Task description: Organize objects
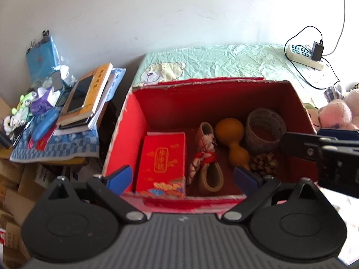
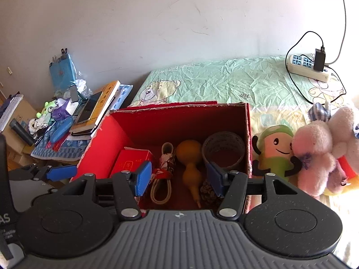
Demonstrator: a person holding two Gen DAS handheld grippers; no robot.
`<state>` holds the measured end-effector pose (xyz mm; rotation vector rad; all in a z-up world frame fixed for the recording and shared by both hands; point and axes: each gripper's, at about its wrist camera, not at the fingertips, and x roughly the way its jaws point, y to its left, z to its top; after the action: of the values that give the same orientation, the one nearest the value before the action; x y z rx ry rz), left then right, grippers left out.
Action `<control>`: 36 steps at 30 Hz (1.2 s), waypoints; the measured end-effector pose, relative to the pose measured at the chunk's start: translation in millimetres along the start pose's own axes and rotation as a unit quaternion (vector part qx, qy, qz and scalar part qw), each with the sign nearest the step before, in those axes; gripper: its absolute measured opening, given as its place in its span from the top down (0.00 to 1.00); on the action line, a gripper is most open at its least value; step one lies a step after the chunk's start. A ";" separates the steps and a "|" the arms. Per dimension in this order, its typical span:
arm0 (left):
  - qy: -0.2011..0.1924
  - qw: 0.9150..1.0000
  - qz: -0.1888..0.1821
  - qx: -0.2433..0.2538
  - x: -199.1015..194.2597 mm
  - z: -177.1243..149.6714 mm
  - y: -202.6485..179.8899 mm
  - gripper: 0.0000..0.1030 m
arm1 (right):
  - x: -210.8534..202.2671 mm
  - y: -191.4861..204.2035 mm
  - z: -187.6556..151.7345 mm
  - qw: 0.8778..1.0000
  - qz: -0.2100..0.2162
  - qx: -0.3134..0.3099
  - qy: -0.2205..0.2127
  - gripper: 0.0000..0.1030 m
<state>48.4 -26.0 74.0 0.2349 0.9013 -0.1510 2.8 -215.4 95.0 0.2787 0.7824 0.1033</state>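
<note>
Daylight from the right in both wrist views: right edge blown out to white over the bed sheet (image 2: 224,83) and the plush toys (image 2: 314,148), wall (image 1: 157,11) evenly lit and dimming toward the left. Deep shade inside the red box (image 1: 125,134), contents legible but muted; soft shadows only, no hard glare on the black gripper bodies. Strong fisheye bowing at the rims with dark vignetted corners; slight softness on the near blue pads (image 2: 143,177) and on the cluttered pile at left (image 1: 44,107).
</note>
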 end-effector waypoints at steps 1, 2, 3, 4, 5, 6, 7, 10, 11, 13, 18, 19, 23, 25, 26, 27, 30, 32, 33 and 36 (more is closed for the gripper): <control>0.004 1.000 0.002 -0.004 -2.3 -2.5 -3.2 0.06 | -4.9 -2.5 -2.4 1.000 0.003 -0.001 0.001 0.43; 0.008 1.000 0.004 -0.008 -4.0 -5.6 -5.8 0.06 | -9.1 -4.5 -4.9 1.000 0.006 -0.002 0.003 0.43; 0.012 1.000 0.006 -0.012 -5.4 -9.0 -8.3 0.06 | -12.5 -7.1 -7.3 1.000 0.009 -0.002 0.007 0.42; 0.018 1.000 0.008 -0.016 -6.2 -12.5 -10.8 0.06 | -15.7 -9.1 -10.1 1.000 0.012 -0.002 0.011 0.41; 0.023 0.999 0.011 -0.019 -6.6 -16.4 -13.1 0.06 | -18.6 -11.1 -13.2 1.000 0.015 -0.001 0.015 0.40; 0.029 0.999 0.013 -0.023 -6.9 -21.1 -15.0 0.06 | -21.0 -12.8 -16.2 1.000 0.019 -0.002 0.019 0.40; 0.034 0.999 0.015 -0.028 -6.9 -25.8 -15.8 0.06 | -23.0 -14.0 -19.3 0.999 0.024 -0.005 0.022 0.40; 0.049 0.998 0.022 -0.041 -8.0 -40.6 -20.5 0.06 | -25.6 -15.8 -29.8 0.999 0.033 -0.013 0.034 0.40; 0.052 0.997 0.026 -0.044 -8.8 -45.8 -22.1 0.06 | -24.8 -16.4 -32.9 0.998 0.037 -0.016 0.039 0.40; 0.060 0.996 0.035 -0.049 -10.3 -56.5 -24.9 0.06 | -22.8 -18.4 -40.2 0.998 0.042 -0.017 0.051 0.40; 0.080 0.993 0.051 -0.065 -11.4 -80.3 -21.3 0.05 | -14.4 -19.1 -57.5 0.995 0.057 -0.016 0.081 0.40; 0.084 0.993 0.053 -0.068 -11.1 -83.0 -18.8 0.05 | -12.3 -17.9 -60.0 0.994 0.058 -0.015 0.088 0.40; 0.087 0.992 0.056 -0.076 -11.8 -85.2 -4.4 0.05 | -6.9 -6.5 -64.3 0.992 0.068 -0.017 0.106 0.40; 0.084 0.992 0.056 -0.074 -11.3 -80.8 3.4 0.05 | -6.1 0.7 -61.9 0.992 0.066 -0.020 0.103 0.40; 0.081 0.993 0.055 -0.072 -11.2 -77.3 7.3 0.05 | -5.6 4.0 -59.2 0.993 0.065 -0.020 0.101 0.40; 0.079 0.993 0.054 -0.069 -11.7 -72.9 11.7 0.05 | -5.4 8.3 -55.9 0.993 0.064 -0.019 0.099 0.40; 0.060 0.995 0.050 -0.063 -15.5 -60.3 25.9 0.04 | -5.9 19.2 -44.3 0.994 0.065 -0.015 0.087 0.40; 0.048 0.996 0.045 -0.059 -15.7 -50.6 34.5 0.04 | -7.2 27.2 -37.7 0.995 0.060 -0.014 0.073 0.40; 0.042 0.997 0.042 -0.057 -15.6 -45.7 38.7 0.03 | -7.8 30.2 -34.9 0.996 0.058 -0.012 0.065 0.40; 0.024 0.998 0.034 -0.047 -13.8 -31.6 49.4 0.02 | -7.2 39.0 -27.8 0.998 0.043 -0.009 0.044 0.40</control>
<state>27.2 30.4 72.9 0.1815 0.9445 -0.0404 -21.5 -173.6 92.2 0.2929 0.8573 0.2057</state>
